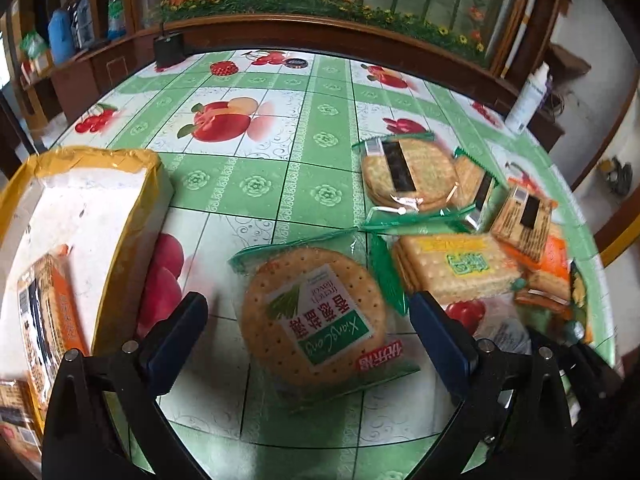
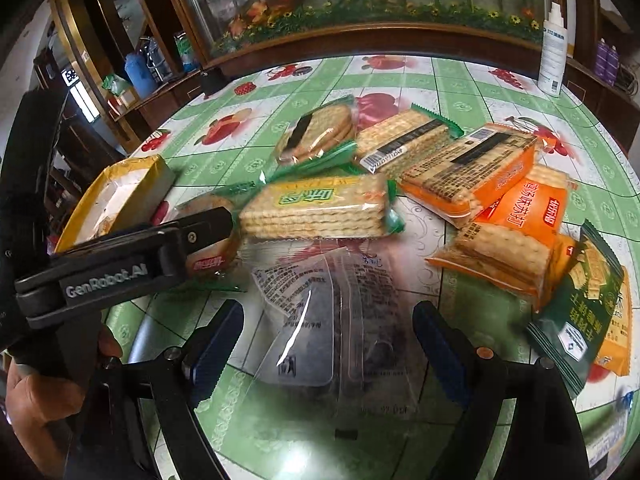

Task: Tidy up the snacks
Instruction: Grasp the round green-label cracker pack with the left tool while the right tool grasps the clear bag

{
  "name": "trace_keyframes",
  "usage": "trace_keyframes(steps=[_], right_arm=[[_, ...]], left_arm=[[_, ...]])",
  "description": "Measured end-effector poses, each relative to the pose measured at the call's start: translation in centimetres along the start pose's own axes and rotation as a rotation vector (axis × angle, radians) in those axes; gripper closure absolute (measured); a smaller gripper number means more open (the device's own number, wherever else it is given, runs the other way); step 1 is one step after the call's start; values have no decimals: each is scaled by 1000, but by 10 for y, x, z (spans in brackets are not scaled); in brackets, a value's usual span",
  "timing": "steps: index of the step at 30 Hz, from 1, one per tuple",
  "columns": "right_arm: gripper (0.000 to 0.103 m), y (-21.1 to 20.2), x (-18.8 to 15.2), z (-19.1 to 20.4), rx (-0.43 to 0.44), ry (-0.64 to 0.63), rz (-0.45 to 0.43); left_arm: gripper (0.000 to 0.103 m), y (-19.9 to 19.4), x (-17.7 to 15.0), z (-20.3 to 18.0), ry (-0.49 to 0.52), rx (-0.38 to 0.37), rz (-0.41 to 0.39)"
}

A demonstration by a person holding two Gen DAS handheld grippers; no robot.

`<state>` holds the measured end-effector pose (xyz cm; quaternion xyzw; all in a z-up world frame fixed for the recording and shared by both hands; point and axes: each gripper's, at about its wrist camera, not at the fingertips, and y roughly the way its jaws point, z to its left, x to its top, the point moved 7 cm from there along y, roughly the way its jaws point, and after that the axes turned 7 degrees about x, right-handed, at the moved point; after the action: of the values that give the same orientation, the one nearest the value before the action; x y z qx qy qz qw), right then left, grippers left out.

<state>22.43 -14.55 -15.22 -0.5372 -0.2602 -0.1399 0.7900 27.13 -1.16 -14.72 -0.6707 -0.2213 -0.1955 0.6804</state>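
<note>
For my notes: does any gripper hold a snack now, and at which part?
Nothing is held. The left gripper is open around the round cracker pack; the right gripper is open over the clear packet.

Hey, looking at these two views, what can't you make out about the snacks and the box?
- Box contents, left wrist view: cut off by the frame edge and the black finger; one orange pack shows.
- Clear packet, right wrist view: print blurred and glary, contents unreadable.
- Round cracker pack, right wrist view: mostly hidden behind the left gripper.
</note>
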Motion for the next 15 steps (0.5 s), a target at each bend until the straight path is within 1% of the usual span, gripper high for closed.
trace_keyframes(steps=[3, 5, 7, 11, 12, 15], right_arm=[[15, 1, 2, -2, -8, -3, -4], [15, 2, 3, -4, -25, -11, -6], [15, 4, 4, -5, -50, -26, -7], [22, 5, 4, -3, -79, -53, -9], [26, 5, 4, -2, -89, -62, -10], [32, 6, 5, -1, -108, -82, -15]], left_arm=[[2, 11, -5, -1, 12, 12, 36], [2, 12, -5, 0, 17, 40, 16], [2, 13, -4, 0, 21, 44, 9], [2, 14, -3, 0, 29, 52, -3], [2, 14, -2, 0, 31, 52, -4], [7, 13, -2, -1, 34, 49, -14]])
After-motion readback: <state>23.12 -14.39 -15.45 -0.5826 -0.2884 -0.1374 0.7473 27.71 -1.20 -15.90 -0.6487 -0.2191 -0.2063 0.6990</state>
